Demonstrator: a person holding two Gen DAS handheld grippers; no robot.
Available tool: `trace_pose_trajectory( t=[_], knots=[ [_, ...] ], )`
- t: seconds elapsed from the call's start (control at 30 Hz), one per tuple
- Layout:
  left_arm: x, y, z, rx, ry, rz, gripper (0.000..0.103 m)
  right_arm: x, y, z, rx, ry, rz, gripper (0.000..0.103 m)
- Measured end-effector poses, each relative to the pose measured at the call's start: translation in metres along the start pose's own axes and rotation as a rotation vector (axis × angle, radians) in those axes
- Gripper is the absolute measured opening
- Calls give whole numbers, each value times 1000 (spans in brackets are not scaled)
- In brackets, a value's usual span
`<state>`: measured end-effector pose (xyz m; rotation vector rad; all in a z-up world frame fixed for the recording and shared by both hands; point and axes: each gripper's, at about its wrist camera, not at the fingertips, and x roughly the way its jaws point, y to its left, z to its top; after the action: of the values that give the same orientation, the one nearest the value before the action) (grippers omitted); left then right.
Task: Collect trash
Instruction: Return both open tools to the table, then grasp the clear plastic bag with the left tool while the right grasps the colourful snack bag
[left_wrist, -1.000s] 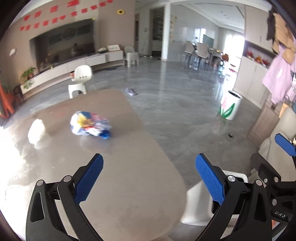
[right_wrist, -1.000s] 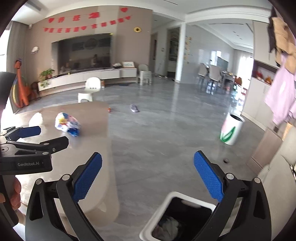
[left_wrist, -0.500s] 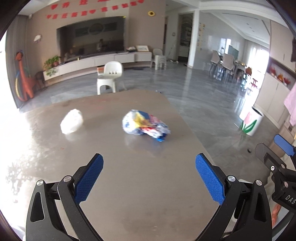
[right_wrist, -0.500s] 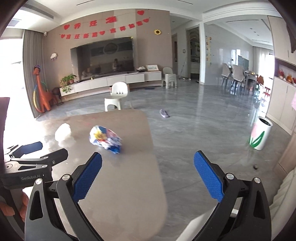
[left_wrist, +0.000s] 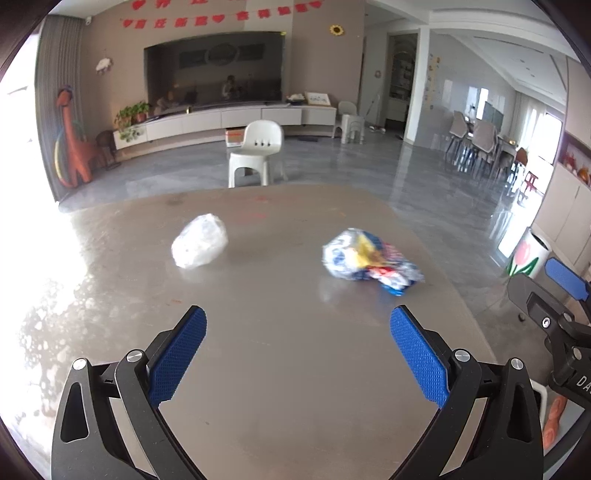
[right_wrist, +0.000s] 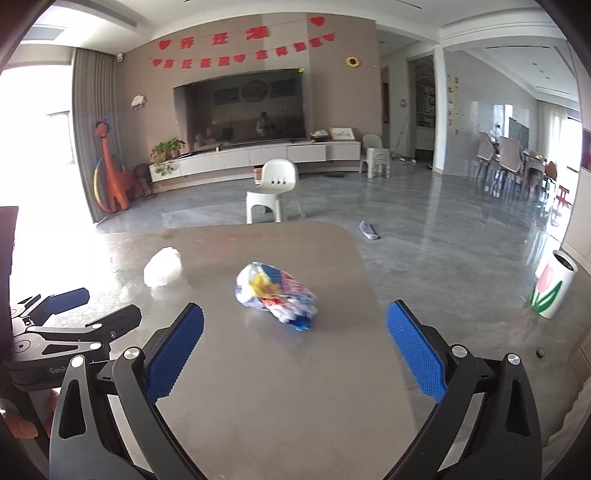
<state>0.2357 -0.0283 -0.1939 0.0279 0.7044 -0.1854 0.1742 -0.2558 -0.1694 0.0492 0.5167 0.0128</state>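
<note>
A crumpled white wad (left_wrist: 199, 240) and a crumpled colourful wrapper (left_wrist: 371, 261) lie on the grey table (left_wrist: 288, 369). My left gripper (left_wrist: 297, 349) is open and empty above the near part of the table, short of both pieces. My right gripper (right_wrist: 295, 345) is open and empty, with the colourful wrapper (right_wrist: 277, 293) just beyond its fingertips and the white wad (right_wrist: 162, 266) further left. The left gripper (right_wrist: 70, 315) shows at the left edge of the right wrist view. The right gripper (left_wrist: 561, 295) shows at the right edge of the left wrist view.
A white plastic chair (right_wrist: 273, 192) stands past the table's far edge. A white bin with a tulip print (right_wrist: 552, 288) stands on the floor to the right. A grey rag (right_wrist: 369, 230) lies on the floor. The table's right edge (right_wrist: 373, 295) drops to tiled floor.
Both grippers have swung left from the floor and the white bin below toward the table. The two pieces of trash now sit nearer the middle of both views.
</note>
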Motion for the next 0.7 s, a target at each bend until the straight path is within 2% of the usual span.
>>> trace_pose_trajectory(
  t=[0.23, 0.47, 0.7],
  knots=[
    [38, 44, 5, -15, 17, 46, 98, 51, 38, 8, -20, 25, 45, 99],
    [87, 84, 26, -22, 21, 91, 98, 108, 71, 21, -31, 27, 70, 99],
    [139, 108, 43, -5, 24, 103, 98, 141, 80, 25, -39, 41, 72, 99]
  ],
)
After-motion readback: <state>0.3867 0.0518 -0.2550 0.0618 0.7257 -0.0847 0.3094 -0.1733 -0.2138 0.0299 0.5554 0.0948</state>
